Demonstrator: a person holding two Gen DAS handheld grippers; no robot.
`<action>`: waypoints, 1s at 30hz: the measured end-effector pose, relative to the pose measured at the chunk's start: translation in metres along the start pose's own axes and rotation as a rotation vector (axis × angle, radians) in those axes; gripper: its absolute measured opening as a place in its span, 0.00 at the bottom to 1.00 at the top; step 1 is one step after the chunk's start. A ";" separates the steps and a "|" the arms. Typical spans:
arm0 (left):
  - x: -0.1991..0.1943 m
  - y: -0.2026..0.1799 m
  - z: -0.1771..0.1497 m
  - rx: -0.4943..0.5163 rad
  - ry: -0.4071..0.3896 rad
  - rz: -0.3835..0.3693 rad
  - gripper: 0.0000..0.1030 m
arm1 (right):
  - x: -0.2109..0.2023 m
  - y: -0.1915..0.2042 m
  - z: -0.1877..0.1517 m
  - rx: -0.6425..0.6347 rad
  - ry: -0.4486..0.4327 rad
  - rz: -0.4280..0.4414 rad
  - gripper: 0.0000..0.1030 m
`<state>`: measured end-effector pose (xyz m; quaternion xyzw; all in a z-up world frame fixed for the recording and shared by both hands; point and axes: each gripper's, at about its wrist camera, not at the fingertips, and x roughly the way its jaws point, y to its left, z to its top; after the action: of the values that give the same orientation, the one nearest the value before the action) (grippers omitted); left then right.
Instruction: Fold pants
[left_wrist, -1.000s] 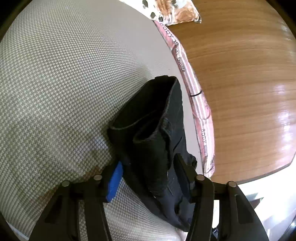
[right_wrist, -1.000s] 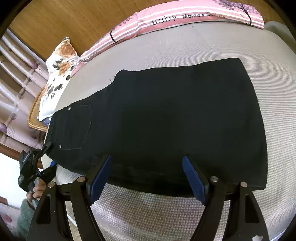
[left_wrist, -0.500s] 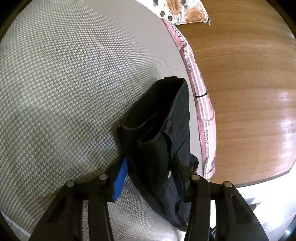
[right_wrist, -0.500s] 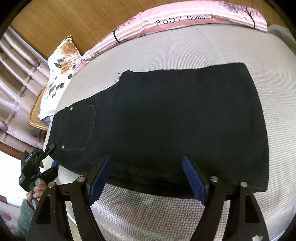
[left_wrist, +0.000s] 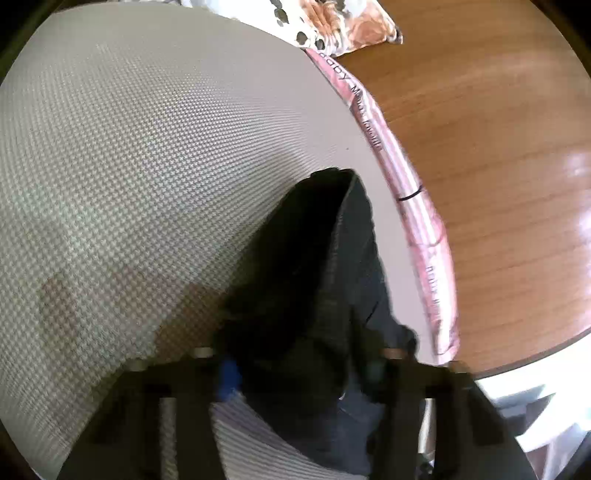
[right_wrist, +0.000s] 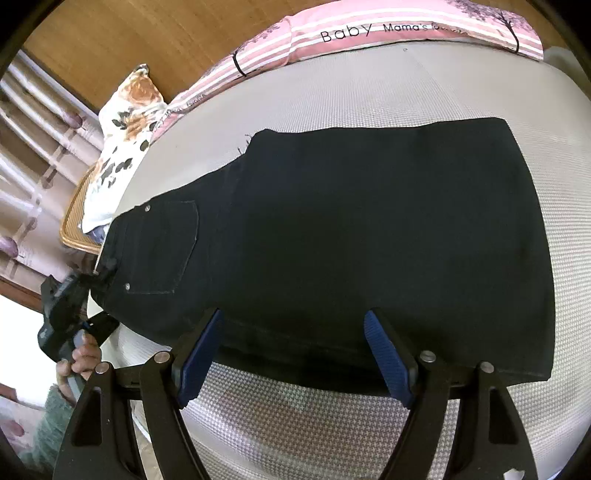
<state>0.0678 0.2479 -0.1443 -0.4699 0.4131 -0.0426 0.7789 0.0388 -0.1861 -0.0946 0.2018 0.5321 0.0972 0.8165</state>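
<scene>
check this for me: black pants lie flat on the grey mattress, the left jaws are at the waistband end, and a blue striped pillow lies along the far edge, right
Not quite: the striped pillow along the far edge is pink and white, not blue, as the right wrist view shows. The rest holds: the black pants lie flat on the grey mattress, and the left gripper is at the waistband end.

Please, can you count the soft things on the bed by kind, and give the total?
Black pants: 1
Pink striped cloth with lettering: 1
Floral pillow: 1
Total: 3
</scene>
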 end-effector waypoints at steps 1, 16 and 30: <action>0.001 0.003 0.001 -0.015 0.008 -0.007 0.33 | -0.002 0.000 -0.001 0.000 -0.006 -0.001 0.74; -0.014 -0.192 -0.034 0.467 0.006 -0.074 0.25 | -0.071 -0.054 0.019 0.131 -0.193 0.004 0.74; 0.117 -0.317 -0.210 0.886 0.370 -0.113 0.25 | -0.125 -0.151 0.011 0.330 -0.290 -0.032 0.74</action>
<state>0.1029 -0.1269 -0.0174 -0.0990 0.4607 -0.3395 0.8141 -0.0111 -0.3715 -0.0525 0.3363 0.4211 -0.0340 0.8417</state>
